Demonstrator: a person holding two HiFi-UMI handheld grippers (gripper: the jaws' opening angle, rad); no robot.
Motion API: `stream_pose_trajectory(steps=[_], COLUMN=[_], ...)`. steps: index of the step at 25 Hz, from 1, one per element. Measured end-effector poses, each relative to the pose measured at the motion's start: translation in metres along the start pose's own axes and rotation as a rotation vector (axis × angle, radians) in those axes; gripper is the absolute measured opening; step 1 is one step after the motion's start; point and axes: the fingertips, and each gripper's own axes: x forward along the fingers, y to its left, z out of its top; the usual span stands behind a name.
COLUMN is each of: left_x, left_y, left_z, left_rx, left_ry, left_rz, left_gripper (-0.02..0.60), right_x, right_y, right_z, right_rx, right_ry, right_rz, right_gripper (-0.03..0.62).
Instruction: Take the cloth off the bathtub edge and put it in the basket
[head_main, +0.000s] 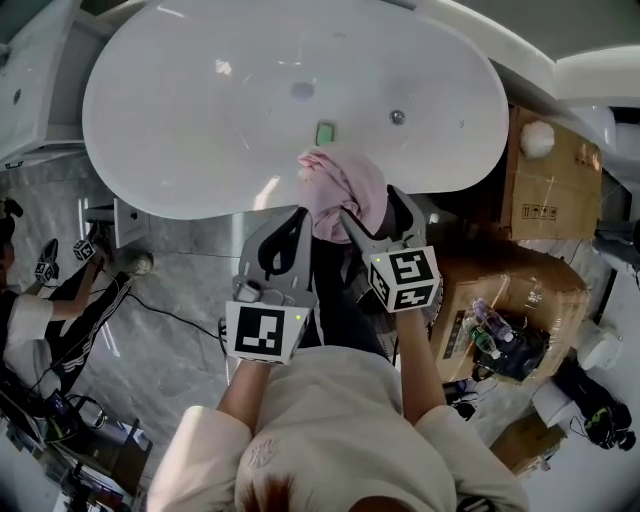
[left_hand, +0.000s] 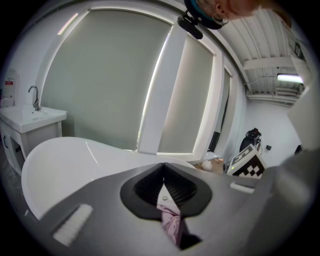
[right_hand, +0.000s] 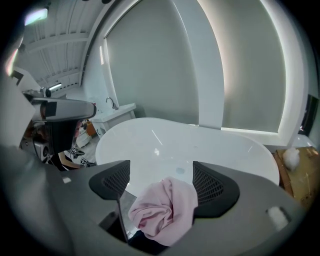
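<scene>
A crumpled pink cloth (head_main: 342, 183) lies over the near rim of the white bathtub (head_main: 200, 120) and hangs down its front. My left gripper (head_main: 301, 216) is at the cloth's left side, its jaws shut on a fold of the cloth (left_hand: 170, 224) that hangs below the closed tips (left_hand: 164, 172). My right gripper (head_main: 376, 208) is at the cloth's right side with its jaws wide apart. In the right gripper view the bunched cloth (right_hand: 165, 207) sits loose between those jaws (right_hand: 162, 181), close to the right one. No basket is in view.
Cardboard boxes (head_main: 548, 182) (head_main: 515, 290) stand right of the tub, with wires and gear (head_main: 500, 345) on the floor. A person (head_main: 40, 320) sits at the left on the marble floor. A sink cabinet (left_hand: 30, 120) stands beyond the tub's far left.
</scene>
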Motion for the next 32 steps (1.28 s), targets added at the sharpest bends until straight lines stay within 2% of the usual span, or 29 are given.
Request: stream_pose_trajectory(steps=[2,6,14,25,30,32], left_x=[0.002,0.008,0.019,0.019,0.019,0.020], left_y=[0.003,0.002,-0.003,0.002,0.005,0.007], left_z=[-0.005,-0.013,-0.030,-0.053,-0.062,-0.061], left_rx=[0.000,-0.011,-0.033,-0.087,-0.068,-0.090], left_ry=[0.012,0.022,0.023,0.049,0.060,0.060], left_rz=[0.006,0.006,0.011,0.041,0.046,0.053], left_gripper=[0.048,0.048,0.048,0.048,0.048,0.048], right_x=[0.010,0.028,0.054,0.094,0.109,0.114], right_y=[-0.001,-0.006,-0.021,-0.024,-0.028,-0.032], right_z=[-0.013,-0.038,-0.067,-0.104,-0.129,-0.137], right_rx=[0.003,0.008,0.055,0.109,0.102,0.104], right_ry=[0.036,0.094,0.134,0.228,0.280,0.293], right_rz=[-0.001,0.000,-0.036,-0.025,-0.041,-0.052], right_gripper=[0.390,0.399,0.400,0.493,0.497,0.497])
